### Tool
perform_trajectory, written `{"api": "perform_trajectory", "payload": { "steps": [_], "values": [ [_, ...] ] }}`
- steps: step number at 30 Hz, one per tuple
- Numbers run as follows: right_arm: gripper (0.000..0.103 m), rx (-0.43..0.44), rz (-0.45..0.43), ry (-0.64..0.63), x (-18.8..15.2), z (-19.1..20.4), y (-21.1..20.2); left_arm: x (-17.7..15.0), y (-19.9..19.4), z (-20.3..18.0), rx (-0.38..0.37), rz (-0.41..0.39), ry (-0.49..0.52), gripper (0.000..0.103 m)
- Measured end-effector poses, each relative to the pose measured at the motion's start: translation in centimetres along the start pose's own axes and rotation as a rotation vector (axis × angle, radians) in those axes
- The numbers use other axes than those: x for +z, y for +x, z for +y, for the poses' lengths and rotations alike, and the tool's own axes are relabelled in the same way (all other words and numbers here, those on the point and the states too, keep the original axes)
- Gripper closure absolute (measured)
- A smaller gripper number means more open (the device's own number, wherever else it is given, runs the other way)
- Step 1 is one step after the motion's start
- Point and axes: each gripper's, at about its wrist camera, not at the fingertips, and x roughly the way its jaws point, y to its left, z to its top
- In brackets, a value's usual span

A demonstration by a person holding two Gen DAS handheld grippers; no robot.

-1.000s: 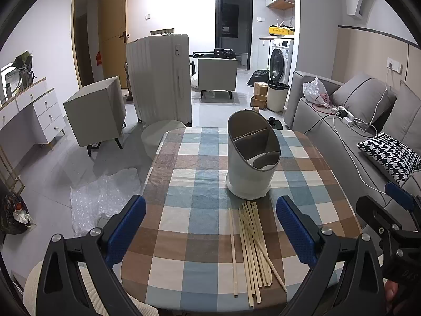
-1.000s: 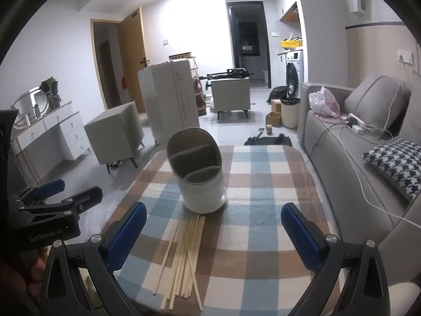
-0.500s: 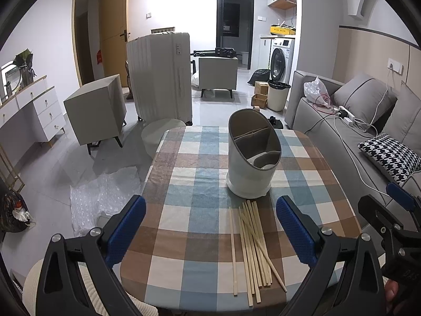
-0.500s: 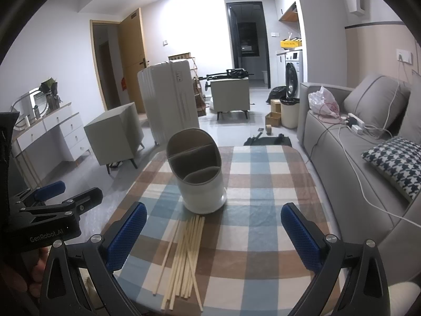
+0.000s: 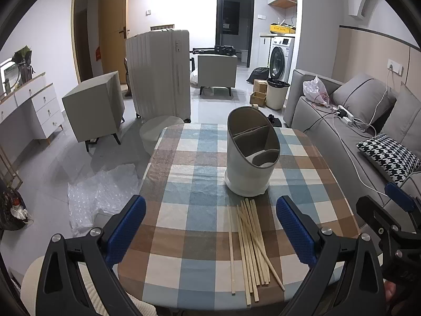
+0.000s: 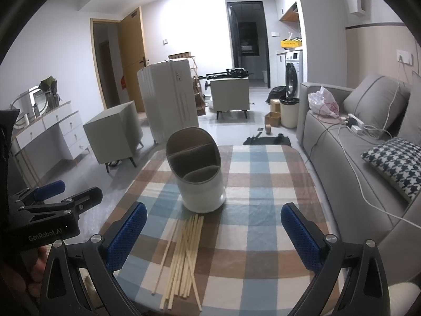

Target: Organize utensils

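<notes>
Right, both claws hang above the near edge of the tabletop [image 5: 184, 184], which wears a checked cloth of blue, brown and white. Left claw [image 5: 210, 229] is spread wide, blue pads far apart, nothing between them. Right claw [image 6: 213, 234] is just the same: jaws wide, empty, pointing over the cloth. From the left wrist view the right claw also shows at the far right edge, off the side of the tabletop, and from the right wrist view the left one sits low at the left with a hand [image 6: 23, 276] wrapped round its grip.

Now the chopsticks [image 5: 250, 245]: a loose bundle of pale wooden sticks lying flat on the cloth at the near end, mostly running lengthwise away from the cameras, one stick a little apart on the left and a couple crossing the bundle at an angle. Their far tips reach nearly to the foot of the utensil holder [image 5: 250, 158]. That holder is a white tub with a slanted rim, standing upright mid-tabletop, split into compartments with grey lining, and every compartment looks empty.

Beyond, a pale suitcase [image 5: 160, 71] stands on the floor, a grey sofa [image 6: 355, 158] runs along the right.
</notes>
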Motion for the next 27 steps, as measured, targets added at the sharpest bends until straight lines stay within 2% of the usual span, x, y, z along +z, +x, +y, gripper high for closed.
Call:
{"api": "perform_trajectory", "payload": {
  "steps": [21,27],
  "values": [
    [0.000,-0.022,-0.013,-0.006,0.0,-0.1,-0.1,0.3,-0.1,-0.2,-0.010,0.005,-0.007,0.006],
    [0.000,-0.025,-0.017,0.005,0.1,-0.3,0.1,0.4,1.0,0.4,-0.022,0.048,-0.021,0.006]
  ]
}}
